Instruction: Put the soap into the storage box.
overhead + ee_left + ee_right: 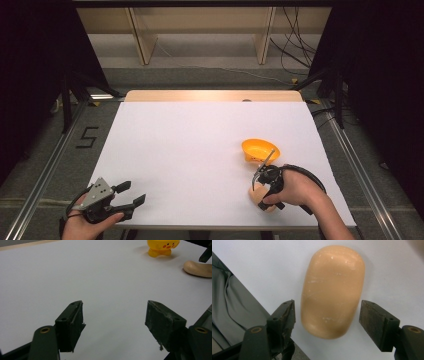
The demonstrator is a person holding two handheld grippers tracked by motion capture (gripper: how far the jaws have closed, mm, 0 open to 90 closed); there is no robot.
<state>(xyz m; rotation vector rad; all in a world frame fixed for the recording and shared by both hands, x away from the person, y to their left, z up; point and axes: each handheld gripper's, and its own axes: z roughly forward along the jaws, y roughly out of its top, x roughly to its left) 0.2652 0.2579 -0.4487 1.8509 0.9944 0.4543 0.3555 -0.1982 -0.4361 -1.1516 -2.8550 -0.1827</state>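
The step in hand is judged to be the grasp of the oval (332, 291), a smooth, tan, rounded lump lying flat on the white table (200, 150) close to its near edge; to do it well, the right gripper (327, 315) is best lowered straight until both pads (375, 322) flank the oval's narrow width, then closed slowly, since the rounded, glossy surface looks likely to slip out sideways if it is squeezed off-centre. In the right gripper view, the jaws are seen spread wide, with nothing held; the oval's near end lies between them, a small gap showing on each side, and its long axis runs away from the camera; whether the pads have reached table height cannot be told. In the high view, the right gripper (265, 186) is poised over the oval (261, 199) at the near right of the table; a yellow bowl (260, 150) stands just beyond it. The left gripper (131, 195) is held at the near left, well apart from the oval, its jaws parted and empty.
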